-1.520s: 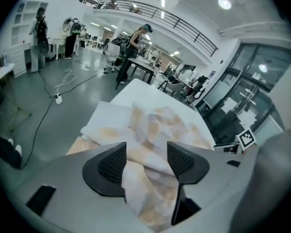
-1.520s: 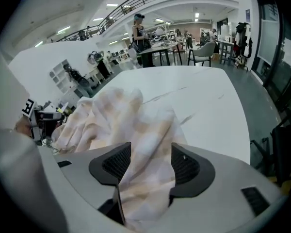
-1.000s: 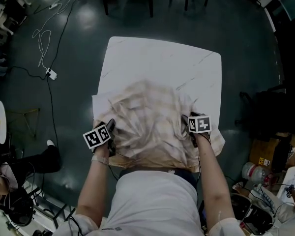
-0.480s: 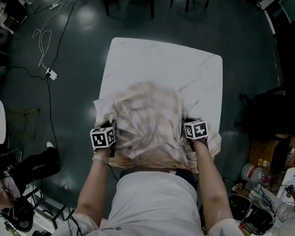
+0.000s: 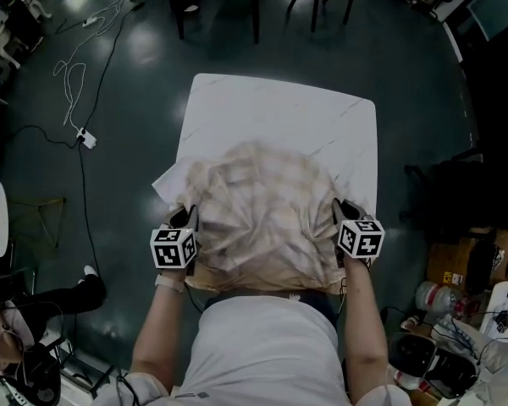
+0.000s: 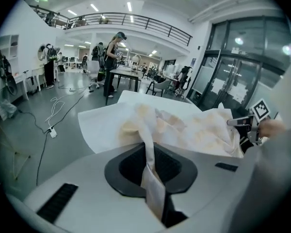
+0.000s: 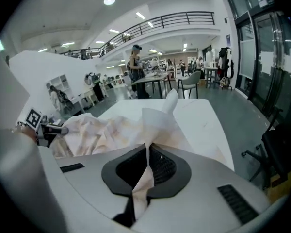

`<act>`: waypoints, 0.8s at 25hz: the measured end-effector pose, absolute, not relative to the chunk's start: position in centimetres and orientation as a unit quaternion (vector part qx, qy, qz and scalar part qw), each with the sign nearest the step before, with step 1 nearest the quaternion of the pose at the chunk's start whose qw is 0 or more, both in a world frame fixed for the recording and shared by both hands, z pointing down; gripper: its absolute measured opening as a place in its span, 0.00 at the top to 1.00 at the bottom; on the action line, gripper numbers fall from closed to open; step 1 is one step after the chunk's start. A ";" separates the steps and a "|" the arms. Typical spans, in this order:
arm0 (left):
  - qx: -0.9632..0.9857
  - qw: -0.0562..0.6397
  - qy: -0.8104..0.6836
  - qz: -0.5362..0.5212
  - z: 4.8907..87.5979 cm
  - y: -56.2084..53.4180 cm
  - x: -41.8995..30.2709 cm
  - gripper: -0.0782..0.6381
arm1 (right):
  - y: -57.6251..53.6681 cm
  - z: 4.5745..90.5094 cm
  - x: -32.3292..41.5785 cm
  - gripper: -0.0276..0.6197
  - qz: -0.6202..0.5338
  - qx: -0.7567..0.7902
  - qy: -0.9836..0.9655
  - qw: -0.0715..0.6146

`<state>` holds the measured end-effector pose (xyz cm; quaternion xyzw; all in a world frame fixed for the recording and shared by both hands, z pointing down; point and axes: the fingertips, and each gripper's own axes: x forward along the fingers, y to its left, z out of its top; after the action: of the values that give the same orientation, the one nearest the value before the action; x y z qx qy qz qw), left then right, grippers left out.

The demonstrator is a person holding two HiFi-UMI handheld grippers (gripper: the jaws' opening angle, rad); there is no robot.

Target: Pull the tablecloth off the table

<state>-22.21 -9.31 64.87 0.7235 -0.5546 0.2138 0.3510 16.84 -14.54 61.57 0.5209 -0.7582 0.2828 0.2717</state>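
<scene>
Bunching the cloth [image 5: 258, 214] on the near half of the white desk [image 5: 275, 112], over a dark floor [image 5: 144, 49] strewn with cables [image 5: 71, 68]. Pinching one fold flat in the fully closed right fingers [image 5: 343, 211]; closing the left fingers [image 5: 189, 218] on another fold already between them. Holding both forearms [image 5: 165, 324] forward, flanking the heap at the near edge.
</scene>
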 end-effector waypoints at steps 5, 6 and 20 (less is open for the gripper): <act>0.744 0.314 -0.553 0.203 61.9 -9.5 -22.3 0.84 | -14.0 56.7 17.2 0.91 0.241 0.555 -0.763 0.230; 0.748 0.305 -0.554 0.201 61.3 -9.5 -22.3 0.84 | -13.9 55.7 17.1 0.91 0.234 0.559 -0.765 0.220; 0.807 0.187 -0.529 0.185 52.6 -10.1 -22.1 0.84 | -12.1 43.9 16.9 0.91 0.153 0.626 -0.755 0.115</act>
<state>-22.10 -10.07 52.60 0.8067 -0.5293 0.1851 0.1867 16.93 -12.06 43.88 0.6265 -0.7554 0.1534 0.1155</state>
